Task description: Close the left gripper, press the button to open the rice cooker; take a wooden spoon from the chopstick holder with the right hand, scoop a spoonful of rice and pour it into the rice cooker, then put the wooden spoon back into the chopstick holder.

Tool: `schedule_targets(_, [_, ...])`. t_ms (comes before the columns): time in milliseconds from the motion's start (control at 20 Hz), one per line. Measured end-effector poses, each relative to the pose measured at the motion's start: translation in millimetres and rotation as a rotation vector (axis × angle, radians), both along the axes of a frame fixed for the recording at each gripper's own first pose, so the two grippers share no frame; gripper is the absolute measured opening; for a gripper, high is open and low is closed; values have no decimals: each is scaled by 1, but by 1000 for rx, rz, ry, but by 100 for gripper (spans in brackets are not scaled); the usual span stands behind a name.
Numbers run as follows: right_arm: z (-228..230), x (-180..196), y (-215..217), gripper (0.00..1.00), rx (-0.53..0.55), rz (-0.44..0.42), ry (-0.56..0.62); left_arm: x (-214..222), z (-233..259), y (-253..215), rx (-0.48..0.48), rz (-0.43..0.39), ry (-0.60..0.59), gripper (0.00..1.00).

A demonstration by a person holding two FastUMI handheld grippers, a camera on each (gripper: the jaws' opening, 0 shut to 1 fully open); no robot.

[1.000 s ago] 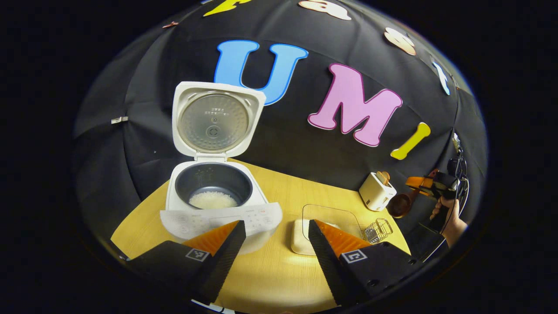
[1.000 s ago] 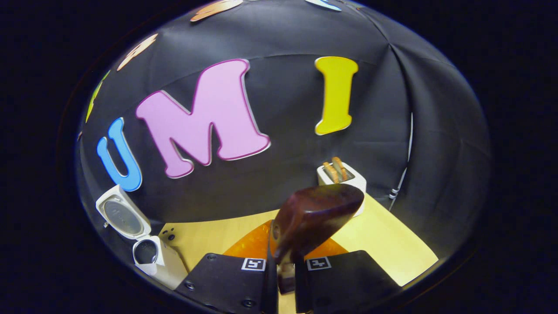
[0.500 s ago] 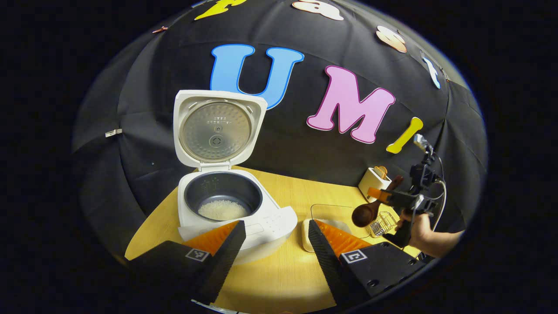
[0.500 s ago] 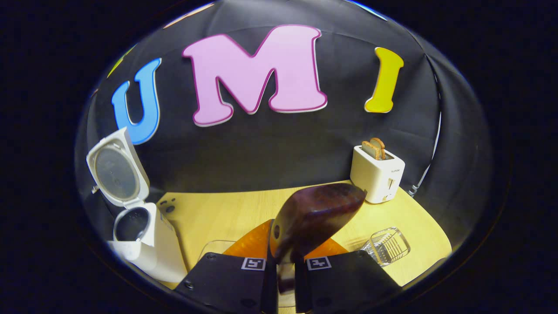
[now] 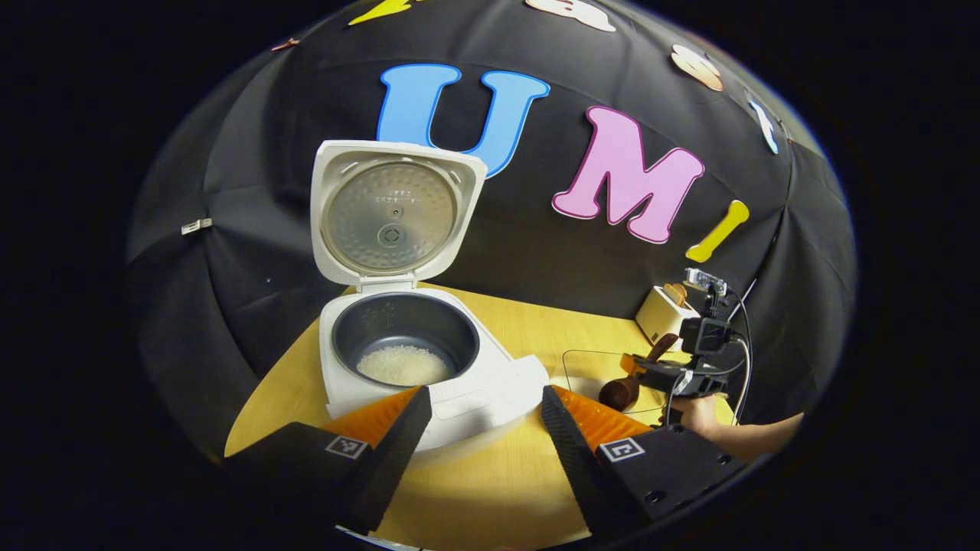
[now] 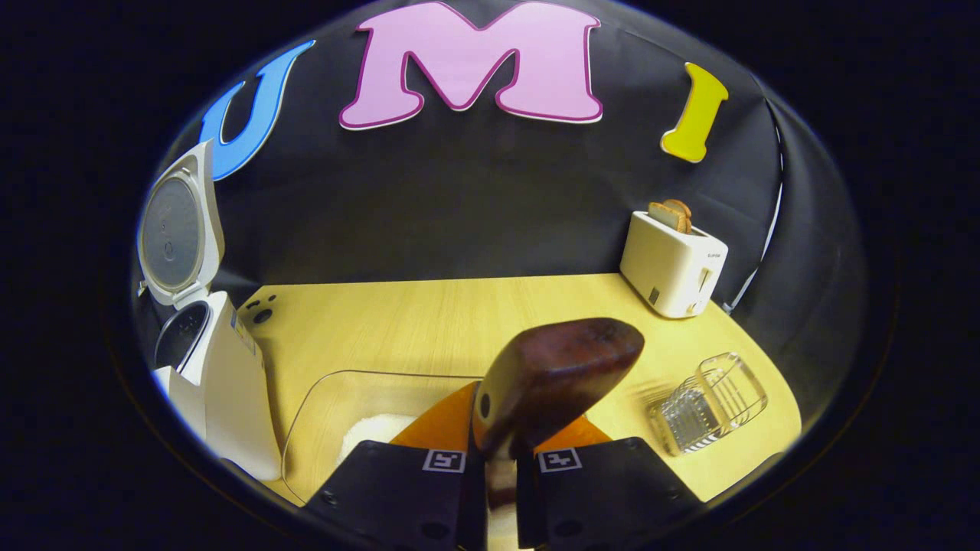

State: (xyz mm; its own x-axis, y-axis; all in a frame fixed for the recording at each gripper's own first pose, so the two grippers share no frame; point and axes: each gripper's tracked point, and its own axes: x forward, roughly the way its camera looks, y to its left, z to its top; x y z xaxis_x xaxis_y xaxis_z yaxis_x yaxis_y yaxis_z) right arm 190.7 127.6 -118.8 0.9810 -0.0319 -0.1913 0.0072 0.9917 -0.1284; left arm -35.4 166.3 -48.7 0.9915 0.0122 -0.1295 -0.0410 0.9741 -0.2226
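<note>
At nine o'clock from my left gripper (image 5: 482,428) stands the rice cooker (image 5: 429,367), lid thrown back upright so the dark pot lies open to a spoon; a shallow bed of rice (image 5: 402,365) covers its bottom. My left jaws are spread and hold nothing, parked low over the table (image 5: 490,490) at six o'clock, out of the pouring path, I judge.

Toward three o'clock, my right gripper (image 6: 494,459) has its jaws pressed together on the handle of the wooden spoon (image 6: 555,379), bowl forward, held above the clear rice container (image 6: 337,413) so it can dip in. White rice shows in that container at seven o'clock in the right gripper view.

At four o'clock there, the clear chopstick holder (image 6: 708,402) stands on the table. A toaster (image 6: 674,264) with bread in its slots sits at two o'clock.
</note>
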Motion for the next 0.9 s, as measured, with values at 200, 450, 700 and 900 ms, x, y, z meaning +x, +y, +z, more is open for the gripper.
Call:
schedule_targets(200, [-16,-10,20,19,113,-14,50,-1,0,2,-23,13,1,94])
schedule_targets(450, [-26,-24,45,8,206,4,120,-5,-4,9,-40,26,0,94])
schedule_targets(700, [-30,-33,77,8,291,42,176,-18,-4,11,-45,39,-5,94])
schedule_targets(900, [-29,-40,78,8,351,47,203,-19,-1,10,-46,40,-15,94])
